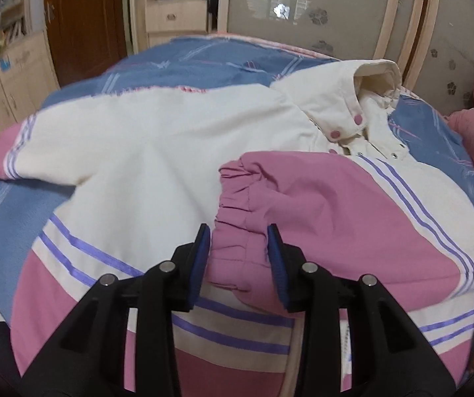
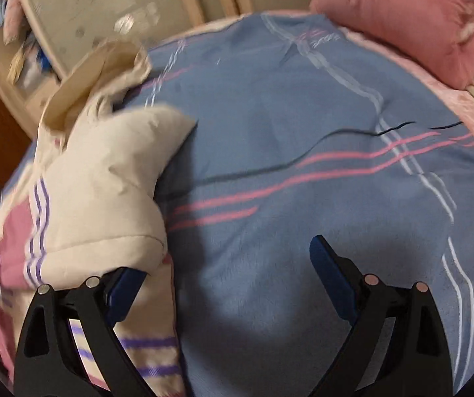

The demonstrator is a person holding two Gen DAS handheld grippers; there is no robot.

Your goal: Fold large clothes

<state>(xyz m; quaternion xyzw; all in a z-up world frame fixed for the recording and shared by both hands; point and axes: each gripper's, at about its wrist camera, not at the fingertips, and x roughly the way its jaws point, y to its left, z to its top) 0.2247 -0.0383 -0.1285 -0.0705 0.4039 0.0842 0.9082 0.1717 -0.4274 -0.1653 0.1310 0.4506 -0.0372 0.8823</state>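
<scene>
A cream, pink and purple-striped padded jacket [image 1: 157, 139] lies spread on a bed covered by a blue blanket [image 1: 204, 63]. Its collar [image 1: 372, 76] points to the far right. One pink sleeve [image 1: 319, 205] is folded across the jacket's front. My left gripper [image 1: 238, 231] is shut on that sleeve's gathered cuff [image 1: 237, 198], which fills the gap between the blue pads. In the right wrist view the jacket [image 2: 104, 178] bunches up at the left. My right gripper [image 2: 230, 258] stands wide open over the bare blanket [image 2: 303, 132], and the jacket's edge drapes over its left finger.
A pink pillow [image 2: 402, 16] sits at the bed's far right corner. A thin dark cord [image 2: 270, 165] crosses the blanket. Behind the bed are a frosted-glass wardrobe [image 1: 303, 6], a drawer cabinet [image 1: 174, 16] and a brown door [image 1: 81, 16].
</scene>
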